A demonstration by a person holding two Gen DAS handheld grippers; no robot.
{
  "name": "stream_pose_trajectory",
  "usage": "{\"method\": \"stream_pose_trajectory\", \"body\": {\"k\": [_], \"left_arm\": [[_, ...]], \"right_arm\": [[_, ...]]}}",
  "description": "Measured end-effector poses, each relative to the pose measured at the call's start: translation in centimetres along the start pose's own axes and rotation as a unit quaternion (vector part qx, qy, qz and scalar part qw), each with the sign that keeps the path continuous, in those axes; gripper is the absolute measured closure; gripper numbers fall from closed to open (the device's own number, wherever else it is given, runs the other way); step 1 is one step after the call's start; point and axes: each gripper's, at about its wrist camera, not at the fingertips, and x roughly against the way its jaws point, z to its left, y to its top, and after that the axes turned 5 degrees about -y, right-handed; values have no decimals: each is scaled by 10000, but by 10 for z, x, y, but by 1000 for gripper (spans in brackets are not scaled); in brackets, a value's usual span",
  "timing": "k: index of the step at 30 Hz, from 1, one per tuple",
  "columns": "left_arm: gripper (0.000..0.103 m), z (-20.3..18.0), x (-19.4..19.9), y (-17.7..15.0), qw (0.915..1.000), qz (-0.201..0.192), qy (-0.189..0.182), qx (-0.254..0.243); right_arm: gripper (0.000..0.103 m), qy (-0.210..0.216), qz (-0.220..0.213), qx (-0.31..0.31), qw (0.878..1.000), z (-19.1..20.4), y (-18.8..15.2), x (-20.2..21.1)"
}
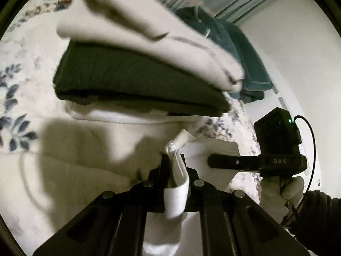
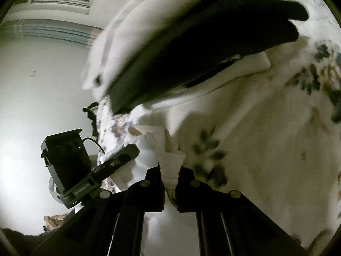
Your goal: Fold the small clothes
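Observation:
A small white garment (image 1: pixel 177 183) hangs pinched between both grippers above the floral bedsheet (image 1: pixel 19 98). My left gripper (image 1: pixel 173 160) is shut on one bunched edge of it. My right gripper (image 2: pixel 170 166) is shut on another bunched edge of the white garment (image 2: pixel 170 162). Each gripper shows in the other's view: the right one (image 1: pixel 226 163) in the left wrist view, the left one (image 2: pixel 119 157) in the right wrist view. Just ahead is a stack of folded clothes: a cream piece (image 1: pixel 149 27) on a dark green piece (image 1: pixel 132 83) on a white piece (image 1: pixel 119 117).
A teal folded garment (image 1: pixel 240 49) lies behind the stack near the wall and curtain. The same stack, with its dark piece (image 2: pixel 202 49), fills the upper right wrist view. A gloved hand (image 1: pixel 279 192) holds the right gripper.

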Motion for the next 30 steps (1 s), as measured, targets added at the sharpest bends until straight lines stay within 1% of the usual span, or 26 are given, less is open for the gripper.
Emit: {"method": "stream_pose_trajectory", "body": {"k": [5,7,8,10,11,12,13,14,15,16,18,19,20,21,22,23,24,25,26,27,28,30], "left_arm": [[97,-38,34,-31,9996,-142,14,-257],[97,-55,54,-58,9996,-132,55,-245],[95,-58,57,-67,9996,-117,83,-224],[93,-70,74,-99,9997,-40,202,-97],[90,-71,83,-113,9996,37,271,-14],[81,-73,88,-128,9992,108,364,86],[75,-74,92,-141,9989,164,419,161],[57,-74,97,-158,9983,239,466,262],[44,-75,100,-174,9975,312,517,379],[42,-73,107,-193,9961,361,618,524],[42,-66,115,-220,9926,451,719,867],[42,-60,119,-228,9905,453,790,1026],[42,-57,124,-232,9894,435,825,1116],[42,-51,126,-233,9881,372,845,1228],[42,-44,127,-227,9875,264,836,1312],[42,-38,127,-220,9872,168,804,1366],[39,-32,124,-211,9865,109,755,1447],[39,-21,115,-194,9853,35,618,1592],[39,-17,110,-187,9852,1,552,1624],[39,-11,100,-174,9857,-6,450,1623],[39,-3,80,-157,9861,98,217,1646],[38,10,53,-143,9840,356,78,1745]], "right_arm": [[96,172,-8,206,9996,31,-49,28],[96,210,39,293,9993,42,-77,37],[96,218,80,325,9992,46,-93,42],[96,195,186,395,9989,45,-123,53],[96,162,269,441,9985,37,-140,67],[95,138,375,474,9981,34,-159,69],[95,68,524,470,9975,34,-181,68],[93,8,660,483,9966,28,-197,71],[89,-79,891,486,9948,24,-216,65],[84,-245,1208,508,9911,20,-237,59],[62,-510,1585,566,9844,12,-261,52],[59,-537,1755,576,9813,7,-273,53],[54,-486,1800,510,9811,1,-279,57],[51,-439,1806,438,9816,-4,-280,59],[47,-363,1742,286,9836,-12,-278,67],[45,-341,1616,153,9861,-19,-273,74],[41,-372,1376,-124,9897,-32,-263,83],[40,-374,1232,-319,9912,-41,-258,90],[39,-319,1028,-592,9924,-54,-247,94],[39,-296,881,-785,9926,-65,-240,97],[39,-283,797,-925,9921,-73,-233,95],[32,-85,816,-1131,9902,-86,-219,83]]}}
